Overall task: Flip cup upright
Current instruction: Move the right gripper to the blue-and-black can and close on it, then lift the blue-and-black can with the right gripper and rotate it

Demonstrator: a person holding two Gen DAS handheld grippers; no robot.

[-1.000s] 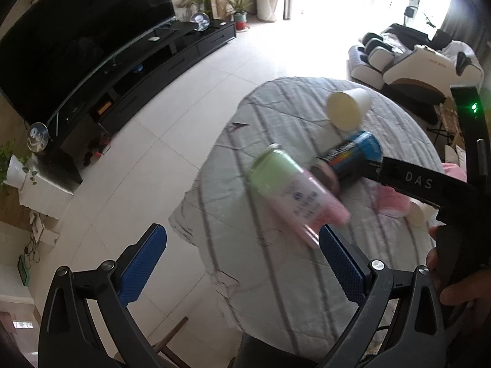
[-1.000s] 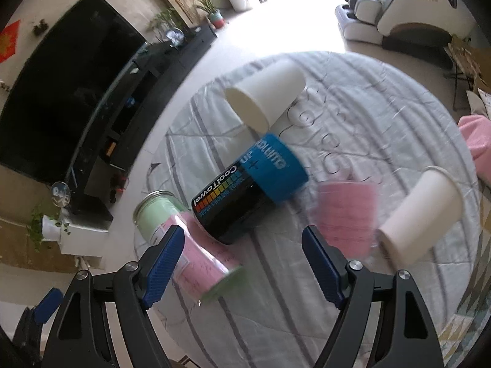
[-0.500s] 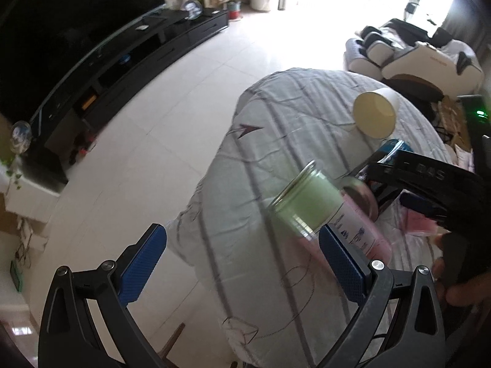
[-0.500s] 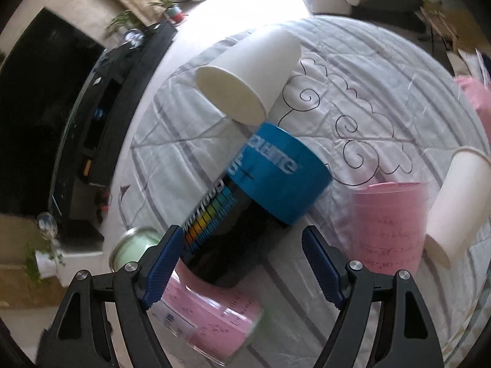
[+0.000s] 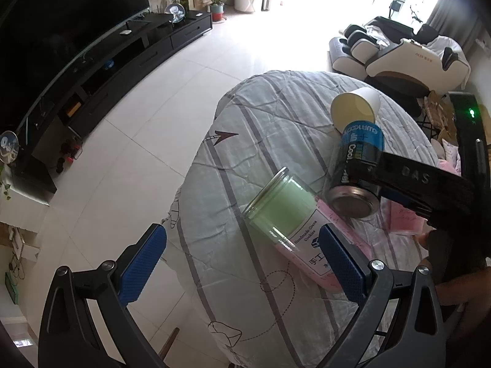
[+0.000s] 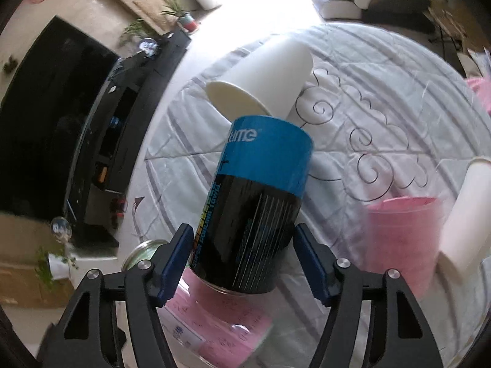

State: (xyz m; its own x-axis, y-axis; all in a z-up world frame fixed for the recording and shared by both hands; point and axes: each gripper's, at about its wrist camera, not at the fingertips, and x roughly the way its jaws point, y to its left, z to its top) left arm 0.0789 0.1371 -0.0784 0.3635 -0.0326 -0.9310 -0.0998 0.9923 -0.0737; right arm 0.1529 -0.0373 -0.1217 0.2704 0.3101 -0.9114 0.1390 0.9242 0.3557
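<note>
A black and blue can (image 6: 257, 202) lies on its side on the cloth-covered round table (image 5: 276, 116); it also shows in the left wrist view (image 5: 357, 165). My right gripper (image 6: 242, 263) has closed in around its black lower end, pads beside it on both sides; contact is unclear. A glass jar (image 5: 288, 217) with green and pink contents lies on its side next to the can. My left gripper (image 5: 242, 257) is open and empty, its right pad near the jar. A white paper cup (image 6: 264, 76) lies on its side beyond the can.
A pink cup (image 6: 402, 239) stands to the right of the can, with another white paper cup (image 6: 463, 214) beside it. The table edge drops to a tiled floor (image 5: 153, 122) on the left. A TV stand (image 5: 107, 61) and a massage chair (image 5: 399, 55) are far off.
My right gripper has moved forward and narrowed around the can's lower end. My left gripper has drawn back and swung, so the jar now sits by its right pad.
</note>
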